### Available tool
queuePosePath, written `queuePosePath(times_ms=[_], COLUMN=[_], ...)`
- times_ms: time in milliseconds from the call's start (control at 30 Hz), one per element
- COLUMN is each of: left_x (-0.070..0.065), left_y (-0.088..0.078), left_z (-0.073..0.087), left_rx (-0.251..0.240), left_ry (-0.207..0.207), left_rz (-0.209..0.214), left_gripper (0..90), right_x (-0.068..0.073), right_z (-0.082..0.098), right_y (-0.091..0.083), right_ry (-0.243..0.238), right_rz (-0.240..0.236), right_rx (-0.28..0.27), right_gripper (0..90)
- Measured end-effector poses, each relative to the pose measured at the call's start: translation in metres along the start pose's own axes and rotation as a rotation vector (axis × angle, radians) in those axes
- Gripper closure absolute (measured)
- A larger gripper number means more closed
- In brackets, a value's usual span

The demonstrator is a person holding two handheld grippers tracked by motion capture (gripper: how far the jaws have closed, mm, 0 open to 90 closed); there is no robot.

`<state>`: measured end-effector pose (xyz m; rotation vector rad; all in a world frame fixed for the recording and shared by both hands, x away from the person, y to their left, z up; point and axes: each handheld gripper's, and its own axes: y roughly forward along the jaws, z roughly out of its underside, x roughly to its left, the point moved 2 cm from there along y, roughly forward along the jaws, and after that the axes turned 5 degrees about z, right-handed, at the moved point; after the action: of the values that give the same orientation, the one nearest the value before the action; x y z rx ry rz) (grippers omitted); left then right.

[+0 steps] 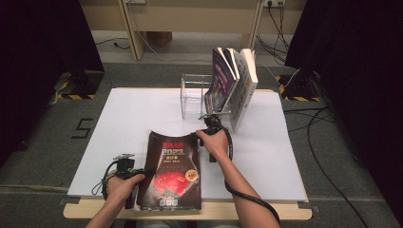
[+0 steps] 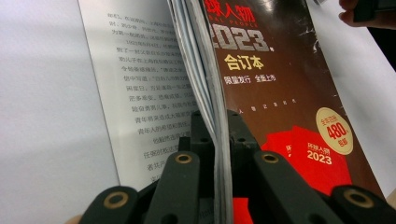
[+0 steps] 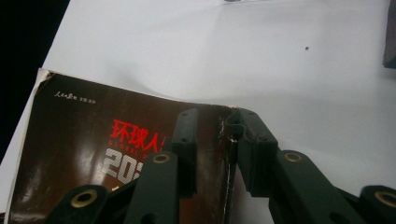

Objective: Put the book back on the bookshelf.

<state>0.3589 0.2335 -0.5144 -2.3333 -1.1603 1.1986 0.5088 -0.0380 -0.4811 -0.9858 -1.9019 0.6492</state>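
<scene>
Magazine lies on the counter near its front edge; left hand-held gripper clamped on its pages, right hand-held gripper apart astride the spine corner — lifting unevenly risks tearing pages.

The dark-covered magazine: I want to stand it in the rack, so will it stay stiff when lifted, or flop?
The magazine will probably flop: its pages already fan apart where the left gripper pinches them. It looks thick, so likely heavy. The glossy cover may slip in the right gripper, which straddles its spine edge.
</scene>
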Motion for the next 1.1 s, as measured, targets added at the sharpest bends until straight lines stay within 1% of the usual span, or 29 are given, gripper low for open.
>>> queuePosePath(times_ms=[67, 200, 333, 367, 400, 433, 467, 533, 567, 600, 633, 667, 700, 733, 800, 833, 867, 900, 933, 967, 1000, 1033, 1100], left_x=[0.000, 0.000, 0.000, -0.001, 0.000, 0.000, 0.000, -0.001, -0.001, -0.001, -0.001, -0.001, 0.000, 0.000, 0.001, 0.001, 0.001, 0.001, 0.001, 0.001, 0.001, 0.001, 0.003], left_y=[0.000, 0.000, 0.000, 0.000, 0.000, 0.000, 0.000, 0.000, 0.000, 0.000, 0.000, 0.000, 0.000, 0.000, 0.000, 0.000, -0.001, -0.001, -0.001, -0.001, -0.002, -0.003, -0.006], left_z=[0.000, 0.000, 0.000, 0.000, 0.000, 0.000, 0.000, 0.000, 0.000, 0.000, 0.000, 0.001, 0.001, 0.001, 0.001, 0.001, 0.001, 0.002, 0.002, 0.002, 0.001, 0.002, 0.000], left_rx=[0.000, 0.003, 0.000, -0.001, -0.001, -0.002, -0.002, -0.001, -0.001, -0.002, -0.004, -0.006, -0.010, -0.011, -0.012, -0.013, -0.019, -0.023, -0.031, -0.039, -0.047, -0.059, -0.083], left_ry=[0.000, 0.000, -0.001, -0.002, -0.001, -0.003, -0.003, -0.001, -0.002, -0.002, -0.002, -0.002, -0.004, -0.004, -0.006, -0.005, -0.002, -0.001, 0.010, 0.026, 0.034, 0.036, 0.053], left_rz=[0.000, -0.003, -0.003, -0.004, -0.004, -0.004, -0.004, -0.005, -0.005, -0.005, -0.006, -0.005, -0.001, 0.002, 0.005, 0.006, 0.007, 0.006, 0.004, 0.000, -0.008, -0.019, -0.049], left_gripper=[83.7, 83.7, 83.6, 83.6, 83.6, 83.6, 83.6, 83.6, 83.6, 83.6, 83.6, 83.6, 83.5, 83.5, 83.5, 83.2, 82.8, 82.0, 81.4, 79.7, 76.9, 73.4, 65.2], right_x=[-0.001, -0.002, -0.002, -0.002, 0.000, 0.000, 0.000, 0.001, 0.001, 0.001, 0.002, 0.001, 0.000, 0.000, 0.000, 0.000, 0.002, 0.003, 0.004, 0.004, 0.006, 0.006, 0.008], right_z=[0.001, 0.002, 0.003, 0.003, 0.003, 0.002, 0.002, 0.003, 0.003, 0.004, 0.005, 0.005, 0.005, 0.005, 0.005, 0.005, 0.005, 0.005, 0.005, 0.005, 0.005, 0.005, 0.004], right_y=[0.000, 0.001, 0.000, 0.000, -0.002, -0.004, -0.004, -0.006, -0.006, -0.005, -0.005, -0.004, -0.004, -0.004, -0.005, -0.006, -0.007, -0.008, -0.009, -0.011, -0.013, -0.014, -0.018], right_ry=[0.005, -0.003, -0.006, -0.002, 0.027, 0.028, 0.019, 0.017, 0.005, -0.009, -0.002, -0.005, 0.015, 0.034, 0.041, 0.027, 0.032, 0.020, 0.023, 0.012, 0.025, 0.016, 0.022], right_rz=[-0.007, -0.008, -0.007, -0.015, -0.029, -0.043, -0.053, -0.045, -0.041, -0.027, -0.011, -0.013, -0.013, -0.024, -0.028, -0.030, -0.026, -0.029, -0.029, -0.038, -0.043, -0.050, -0.064], right_rx=[0.004, 0.034, 0.047, 0.052, 0.061, 0.061, 0.056, 0.060, 0.056, 0.061, 0.070, 0.064, 0.071, 0.072, 0.072, 0.064, 0.060, 0.047, 0.043, 0.027, 0.024, 0.016, 0.004], right_gripper=[71.4, 71.8, 74.5, 74.9, 75.4, 76.5, 77.6, 79.8, 80.7, 81.8, 83.1, 85.1, 86.3, 87.0, 87.6, 87.7, 87.8, 87.9, 87.9, 88.0, 88.0, 88.0, 88.1])
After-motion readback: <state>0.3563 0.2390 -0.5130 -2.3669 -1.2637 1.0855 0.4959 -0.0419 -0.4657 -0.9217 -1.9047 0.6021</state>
